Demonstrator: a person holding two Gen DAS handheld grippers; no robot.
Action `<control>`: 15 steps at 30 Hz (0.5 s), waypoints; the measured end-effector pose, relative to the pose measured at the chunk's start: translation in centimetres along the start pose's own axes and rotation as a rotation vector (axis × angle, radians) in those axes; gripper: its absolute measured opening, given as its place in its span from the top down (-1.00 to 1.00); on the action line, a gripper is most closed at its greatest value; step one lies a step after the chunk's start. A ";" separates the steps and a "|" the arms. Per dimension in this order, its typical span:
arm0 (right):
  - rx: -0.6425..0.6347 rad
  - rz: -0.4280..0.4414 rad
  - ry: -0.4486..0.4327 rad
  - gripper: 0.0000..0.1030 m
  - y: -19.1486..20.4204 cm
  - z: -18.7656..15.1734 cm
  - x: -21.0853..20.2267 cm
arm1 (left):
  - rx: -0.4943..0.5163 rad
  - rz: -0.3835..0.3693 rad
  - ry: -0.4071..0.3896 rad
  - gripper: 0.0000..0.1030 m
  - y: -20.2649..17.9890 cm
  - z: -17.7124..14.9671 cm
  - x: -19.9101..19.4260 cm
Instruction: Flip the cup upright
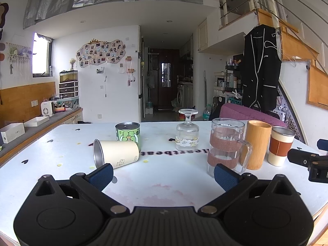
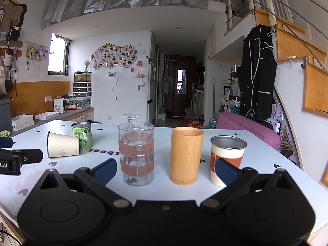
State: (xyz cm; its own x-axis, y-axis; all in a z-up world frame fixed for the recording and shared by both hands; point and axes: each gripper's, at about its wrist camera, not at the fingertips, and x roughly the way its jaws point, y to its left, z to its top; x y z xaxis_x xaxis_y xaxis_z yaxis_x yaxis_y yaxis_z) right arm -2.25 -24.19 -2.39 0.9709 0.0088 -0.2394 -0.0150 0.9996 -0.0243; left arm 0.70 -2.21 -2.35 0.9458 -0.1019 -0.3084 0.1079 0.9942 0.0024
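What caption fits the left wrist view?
Open left claw faces a cream cup lying on its side beside a green tin.

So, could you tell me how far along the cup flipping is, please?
Nothing looks done yet: the cream metal-lined cup lies on its side on the white table beside the green can. Nothing is in hand; both grippers' jaws are open and empty. Left: grasp the cup and stand it upright.

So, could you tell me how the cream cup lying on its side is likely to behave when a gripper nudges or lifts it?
The cream cup lies on its round wall, so a nudge would probably roll it, likely in a curve given its taper. The green can close behind may stop it rolling that way. Its metal lining looks stiff, so it should take a squeeze, though the smooth wall may slip.
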 end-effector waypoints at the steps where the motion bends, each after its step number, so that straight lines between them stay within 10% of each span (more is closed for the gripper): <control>1: 0.000 0.000 0.000 -1.00 0.0 0.0 0.0 | 0.000 0.000 0.000 -1.00 0.1 0.0 0.0; 15: 0.000 0.001 -0.004 -1.00 -0.2 0.2 -0.1 | 0.002 -0.001 -0.002 -1.00 0.1 0.0 -0.1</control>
State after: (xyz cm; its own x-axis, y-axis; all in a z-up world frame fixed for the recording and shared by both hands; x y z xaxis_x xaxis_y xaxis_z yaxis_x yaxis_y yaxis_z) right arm -2.32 -24.43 -2.16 0.9718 0.0102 -0.2357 -0.0163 0.9996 -0.0240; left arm 0.60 -2.10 -2.26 0.9463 -0.1032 -0.3064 0.1096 0.9940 0.0040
